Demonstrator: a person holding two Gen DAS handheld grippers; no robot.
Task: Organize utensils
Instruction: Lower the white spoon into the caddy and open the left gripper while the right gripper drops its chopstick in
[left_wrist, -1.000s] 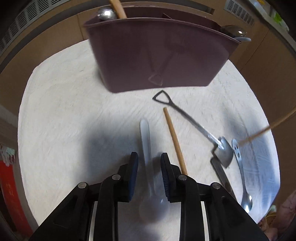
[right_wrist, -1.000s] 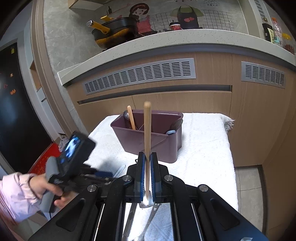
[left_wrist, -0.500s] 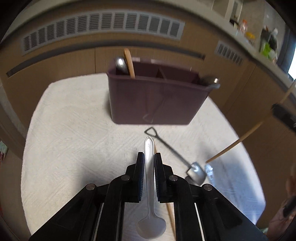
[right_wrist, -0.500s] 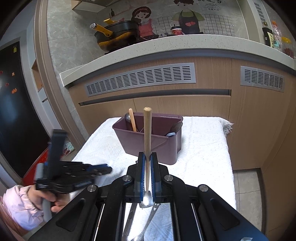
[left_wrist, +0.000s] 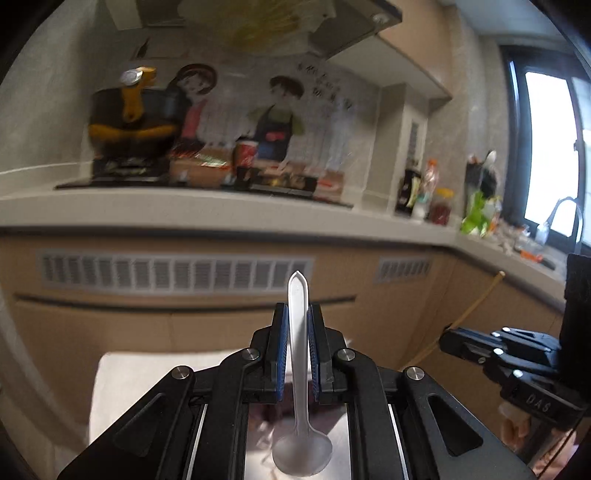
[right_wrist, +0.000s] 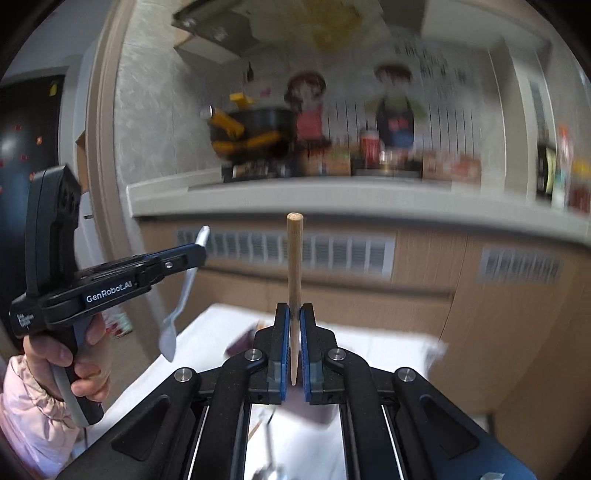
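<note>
- Translucent white plastic spoon (left_wrist: 300, 354) is clamped between the left gripper (left_wrist: 298, 350) pads, handle tip up past the fingertips, bowl hanging back toward the camera.
- Change: a second ago this gripper straddled the spoon low over the white cloth; now it is raised and tipped up, facing the cabinet vents. Pick is done; drop-off into the organizer looks like the next step.
- Maroon organizer (left_wrist: 332, 413) shows only as a blurred sliver below and behind the left gripper.
- Writing on the left gripper body, seen from the right wrist: "GenRobot.AI" (right_wrist: 109, 289).
- Right gripper (right_wrist: 294, 347) is closed on a wooden handle (right_wrist: 294, 273), stick upright beyond the fingertips; grip unchanged from the earlier frames, but the view has swung upward.
- Both utensils are airborne, so two placements remain.
- Right gripper body, seen from the left wrist, reads "DAS" (left_wrist: 538, 404).
- Other writing, on the wall poster, is too blurred to read.
</note>
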